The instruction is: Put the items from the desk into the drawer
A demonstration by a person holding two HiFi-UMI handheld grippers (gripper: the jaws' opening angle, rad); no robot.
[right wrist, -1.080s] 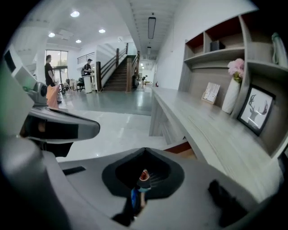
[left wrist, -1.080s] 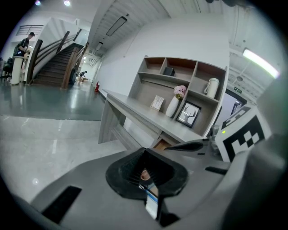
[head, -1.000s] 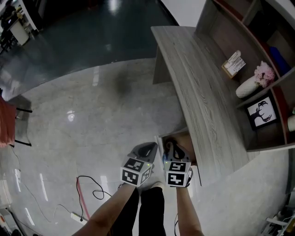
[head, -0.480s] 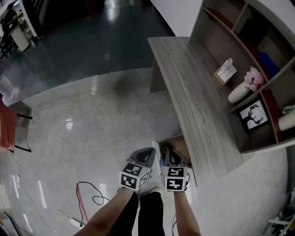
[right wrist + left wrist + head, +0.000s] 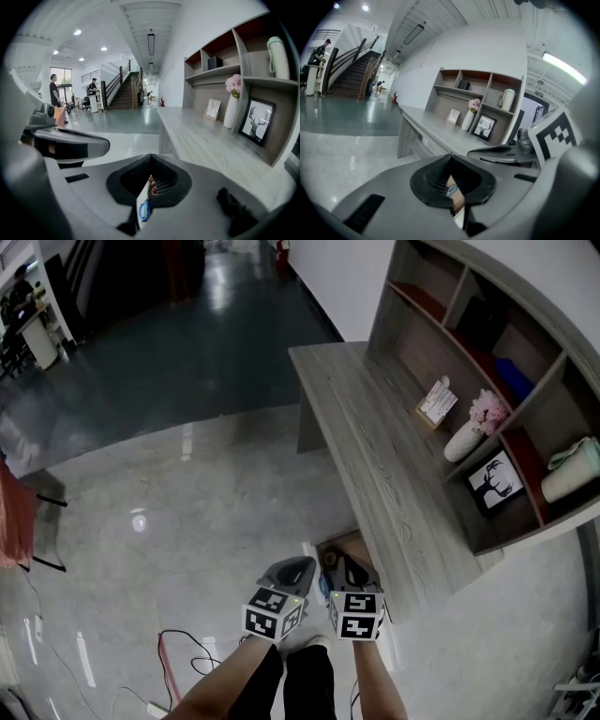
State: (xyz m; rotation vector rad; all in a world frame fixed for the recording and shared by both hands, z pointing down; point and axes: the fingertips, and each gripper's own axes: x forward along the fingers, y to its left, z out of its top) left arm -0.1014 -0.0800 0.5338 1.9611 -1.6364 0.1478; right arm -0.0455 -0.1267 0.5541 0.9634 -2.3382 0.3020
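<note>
Floor, far left: loose cable (image 5: 174, 645) on the polished tiles. Left gripper (image 5: 302, 564) is held low in front of the person's legs, jaws closed tip to tip with nothing in them; its own view only shows a sliver of the drawer through the gap behind the pads. Right gripper (image 5: 345, 563) is just beside it, nearly touching. Its jaws are also together and empty, hanging over the drawer mouth.

Drawer (image 5: 359, 542) is pulled open under the near end of the desk (image 5: 375, 446), right ahead of both grippers. Contents are mostly hidden by the grippers, so the items can't be made out.

Shelf unit (image 5: 525, 442) at the back of the desk holds a small card (image 5: 437, 401), a white vase with pink flowers (image 5: 466, 439), a framed deer picture (image 5: 494, 482) and a pale flask (image 5: 572, 472).
</note>
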